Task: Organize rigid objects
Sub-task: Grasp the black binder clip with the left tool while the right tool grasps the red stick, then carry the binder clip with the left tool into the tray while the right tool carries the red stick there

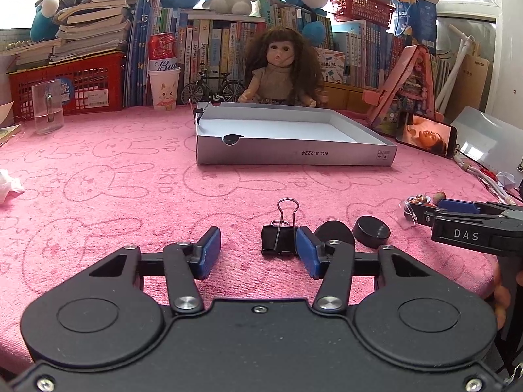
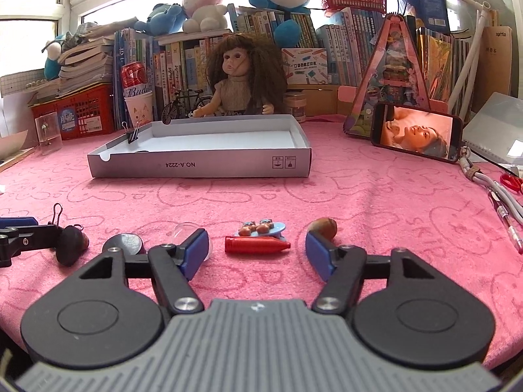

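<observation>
My left gripper [image 1: 258, 251] is open low over the pink cloth. A black binder clip [image 1: 278, 240] stands between its blue pads, against the right pad and well apart from the left one. A black round cap [image 1: 372, 230] and a dark disc [image 1: 333, 232] lie just right of it. My right gripper [image 2: 258, 253] is open too, with a red bullet-shaped piece [image 2: 256, 245] lying crosswise just ahead of its pads, untouched. Behind that piece are a small blue clip with bears [image 2: 261, 227] and a brown acorn [image 2: 323, 227]. A clear dome [image 2: 184, 228] sits by the left pad.
A shallow grey box [image 2: 199, 163] lies open farther back, with a second binder clip [image 2: 132, 134] on its left rim. Behind it are a doll [image 2: 238, 78], books and red baskets. A phone [image 2: 415, 132] leans at the right, with pens and cords by the cloth's right edge. A glass [image 1: 47, 111] stands at the left.
</observation>
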`<state>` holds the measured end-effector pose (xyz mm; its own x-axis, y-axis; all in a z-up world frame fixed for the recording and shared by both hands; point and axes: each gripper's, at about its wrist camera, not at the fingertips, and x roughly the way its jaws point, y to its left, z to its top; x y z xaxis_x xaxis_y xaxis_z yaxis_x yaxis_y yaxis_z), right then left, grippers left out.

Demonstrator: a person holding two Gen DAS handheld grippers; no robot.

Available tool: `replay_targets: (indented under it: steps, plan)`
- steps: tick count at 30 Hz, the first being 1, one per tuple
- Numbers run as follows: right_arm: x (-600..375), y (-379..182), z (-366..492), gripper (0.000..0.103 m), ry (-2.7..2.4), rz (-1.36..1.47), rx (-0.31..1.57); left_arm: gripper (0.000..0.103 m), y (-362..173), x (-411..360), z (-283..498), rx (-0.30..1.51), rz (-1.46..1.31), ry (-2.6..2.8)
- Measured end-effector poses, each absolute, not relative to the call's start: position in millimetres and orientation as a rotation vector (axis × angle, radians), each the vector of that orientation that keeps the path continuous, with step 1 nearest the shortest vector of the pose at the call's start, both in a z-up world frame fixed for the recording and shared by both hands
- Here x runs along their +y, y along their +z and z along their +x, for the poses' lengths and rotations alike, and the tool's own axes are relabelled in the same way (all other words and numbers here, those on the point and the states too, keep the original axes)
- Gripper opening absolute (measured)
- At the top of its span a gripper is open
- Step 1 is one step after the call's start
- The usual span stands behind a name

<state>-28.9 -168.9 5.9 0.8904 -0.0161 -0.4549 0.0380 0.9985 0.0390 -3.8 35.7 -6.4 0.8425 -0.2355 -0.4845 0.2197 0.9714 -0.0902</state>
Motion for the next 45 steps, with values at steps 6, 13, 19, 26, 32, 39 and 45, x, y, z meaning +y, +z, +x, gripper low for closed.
replay_targets:
  steps: [6,13,19,26,32,39,45]
  plan:
    - [-159.4,4.6,-25.7,0.075,-0.081,0.010,0.471,0.049,-5.8,27.5,-2.1,0.520,-0.055,-0.243]
    - [-157.3,4.4,-26.6,0.075,-0.114,0.040,0.468,0.046,-9.1,16.1,1.5,0.514,-0.040,-0.200]
    - [-155.5,4.3,-28.5,0.059,-0.101,0.043,0.459,0.030,-9.8,12.7,0.5,0.512,-0.027,-0.204]
    - [-156.2,6.1,-30.1,0.049,-0.075,0.037,0.451,0.030,-8.6,13.9,2.8,0.516,-0.042,-0.199]
    - [-157.3,10.3,-32.4,0.049,-0.076,0.029,0.431,0.030,-6.8,18.9,4.4,0.522,-0.064,-0.188]
    - [-159.3,12.4,-32.6,0.049,-0.081,0.025,0.419,0.030,-4.5,21.0,4.2,0.518,-0.073,-0.180]
    - [-161.9,14.7,-32.3,0.049,-0.084,0.027,0.412,0.030,0.9,21.9,8.4,0.520,-0.082,-0.182]
